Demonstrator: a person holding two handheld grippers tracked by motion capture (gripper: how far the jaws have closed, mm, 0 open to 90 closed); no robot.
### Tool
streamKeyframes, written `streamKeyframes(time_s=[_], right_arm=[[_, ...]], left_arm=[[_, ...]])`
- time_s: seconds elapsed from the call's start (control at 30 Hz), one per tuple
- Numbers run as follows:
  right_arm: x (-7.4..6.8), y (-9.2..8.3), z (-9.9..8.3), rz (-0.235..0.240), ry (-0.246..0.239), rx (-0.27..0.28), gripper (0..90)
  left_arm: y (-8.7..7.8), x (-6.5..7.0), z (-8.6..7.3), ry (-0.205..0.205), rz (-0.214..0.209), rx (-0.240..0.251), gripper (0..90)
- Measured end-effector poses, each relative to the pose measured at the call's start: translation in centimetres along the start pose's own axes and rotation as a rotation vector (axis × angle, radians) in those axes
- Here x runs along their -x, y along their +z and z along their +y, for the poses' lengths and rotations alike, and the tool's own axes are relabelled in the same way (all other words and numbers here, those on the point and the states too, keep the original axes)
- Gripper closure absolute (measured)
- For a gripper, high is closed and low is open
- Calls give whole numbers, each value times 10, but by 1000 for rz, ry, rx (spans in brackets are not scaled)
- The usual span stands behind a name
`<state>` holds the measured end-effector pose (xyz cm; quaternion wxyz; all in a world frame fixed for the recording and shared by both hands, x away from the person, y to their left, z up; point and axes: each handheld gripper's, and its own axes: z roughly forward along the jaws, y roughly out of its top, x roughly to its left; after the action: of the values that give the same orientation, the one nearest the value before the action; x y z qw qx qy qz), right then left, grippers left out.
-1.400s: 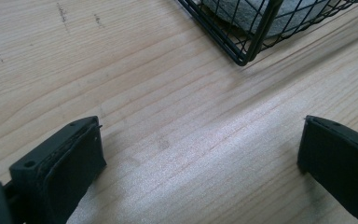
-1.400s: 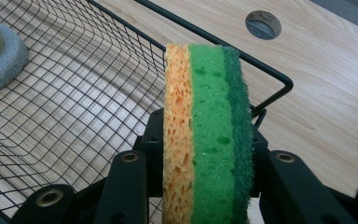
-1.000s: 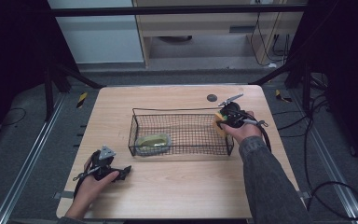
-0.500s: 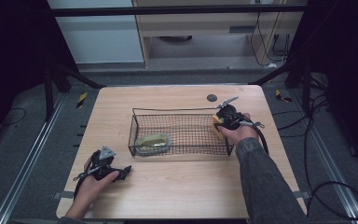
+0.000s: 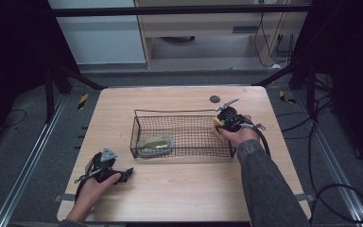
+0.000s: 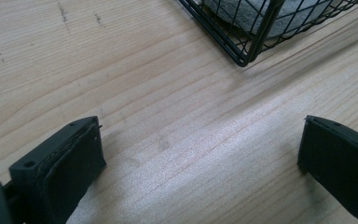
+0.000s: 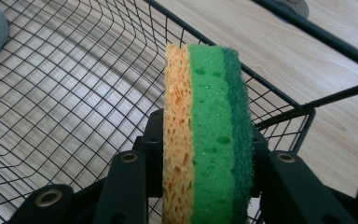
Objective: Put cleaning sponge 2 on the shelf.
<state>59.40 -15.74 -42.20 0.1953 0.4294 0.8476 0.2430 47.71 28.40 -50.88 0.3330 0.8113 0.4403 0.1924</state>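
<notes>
Clamping an unlabelled sponge (image 7: 207, 135) over the wire basket (image 7: 74, 93), right gripper (image 7: 205, 163); left gripper (image 6: 200, 154) jaws apart.

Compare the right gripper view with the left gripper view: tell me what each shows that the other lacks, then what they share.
Right gripper view: a sponge in orange, green and dark green layers, clamped upright in the right tongs over the basket's mesh floor. Left gripper view: the left tongs open, bare table between the jaws. Both: the black wire basket, the wooden table and a grey thing inside the basket.
</notes>
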Motion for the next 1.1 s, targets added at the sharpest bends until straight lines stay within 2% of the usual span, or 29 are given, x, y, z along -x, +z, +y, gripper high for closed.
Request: streamKeyframes(time_s=[0.57, 0.7, 0.93, 1.1], right_arm=[[-1, 5, 1, -26, -6, -21, 609], [-4, 6, 3, -17, -4, -23, 591], [-9, 0, 5, -8, -1, -15, 523], [-12, -8, 5, -2, -7, 1, 546]], left_arm=[[0, 0, 0, 1, -1, 0, 0], [0, 0, 0, 1, -2, 0, 0], [0, 0, 0, 1, -2, 0, 0], [0, 0, 0, 2, -2, 0, 0]])
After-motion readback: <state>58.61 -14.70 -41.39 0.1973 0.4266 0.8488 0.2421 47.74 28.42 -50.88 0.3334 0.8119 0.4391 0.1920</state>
